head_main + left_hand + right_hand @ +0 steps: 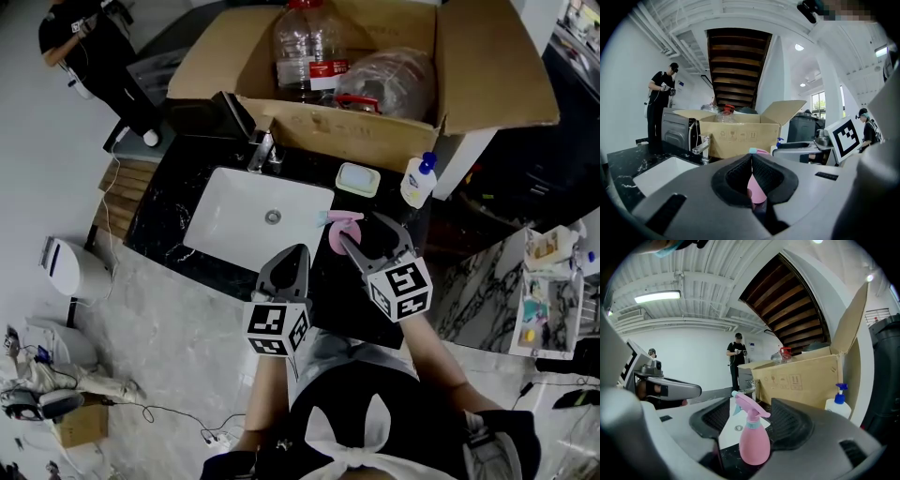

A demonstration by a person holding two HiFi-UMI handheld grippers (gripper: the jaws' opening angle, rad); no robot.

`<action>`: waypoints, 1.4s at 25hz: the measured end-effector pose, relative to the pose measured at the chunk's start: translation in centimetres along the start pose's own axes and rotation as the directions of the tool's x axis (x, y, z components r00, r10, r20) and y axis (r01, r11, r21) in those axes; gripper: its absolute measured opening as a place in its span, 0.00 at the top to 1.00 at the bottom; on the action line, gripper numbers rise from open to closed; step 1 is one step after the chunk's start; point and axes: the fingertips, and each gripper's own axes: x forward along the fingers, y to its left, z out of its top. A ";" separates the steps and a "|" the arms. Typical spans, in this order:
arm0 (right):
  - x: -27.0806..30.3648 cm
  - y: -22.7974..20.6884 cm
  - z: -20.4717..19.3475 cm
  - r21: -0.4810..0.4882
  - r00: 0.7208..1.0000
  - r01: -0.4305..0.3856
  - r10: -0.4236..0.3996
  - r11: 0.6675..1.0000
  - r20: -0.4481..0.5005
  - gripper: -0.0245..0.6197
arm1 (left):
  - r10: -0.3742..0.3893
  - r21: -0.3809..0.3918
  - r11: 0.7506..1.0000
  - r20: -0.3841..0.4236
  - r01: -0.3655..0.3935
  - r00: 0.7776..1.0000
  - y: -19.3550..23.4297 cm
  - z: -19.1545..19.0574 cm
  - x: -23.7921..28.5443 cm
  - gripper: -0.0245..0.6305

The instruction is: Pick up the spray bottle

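Observation:
A pink spray bottle [336, 232] with a pale blue collar stands upright on the black countertop [169, 202], just right of the white sink [246, 214]. My right gripper [367, 232] is open, and in the right gripper view the spray bottle [753, 442] stands between its pads without either one touching it. My left gripper [299, 251] is shut with nothing held, hovering over the counter's front edge beside the sink. In the left gripper view its pads meet at the tips [751, 155], and a strip of the pink bottle [757, 189] shows behind them.
A large open cardboard box [375, 127] holding a clear water jug [307, 52] fills the back of the counter. A faucet [262, 150], a soap dish [357, 179] and a white pump bottle [418, 180] stand before it. A person [94, 56] stands far left.

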 end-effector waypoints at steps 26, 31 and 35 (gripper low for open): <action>3.8 -1.3 -1.8 0.006 0.997 -0.052 0.053 0.999 -0.060 0.54 | 0.042 -0.025 0.999 -0.040 -0.043 0.998 3.1 -0.8 1.2 0.92; 4.3 -1.0 -2.0 0.008 0.994 -0.080 0.081 0.997 -0.074 0.54 | 0.041 -0.030 0.999 -0.049 -0.043 0.998 3.3 -1.1 1.4 0.92; 4.6 -0.9 -2.0 0.011 0.993 -0.093 0.093 0.996 -0.067 0.54 | 0.039 -0.034 0.999 -0.057 -0.041 0.998 3.3 -1.4 1.5 0.92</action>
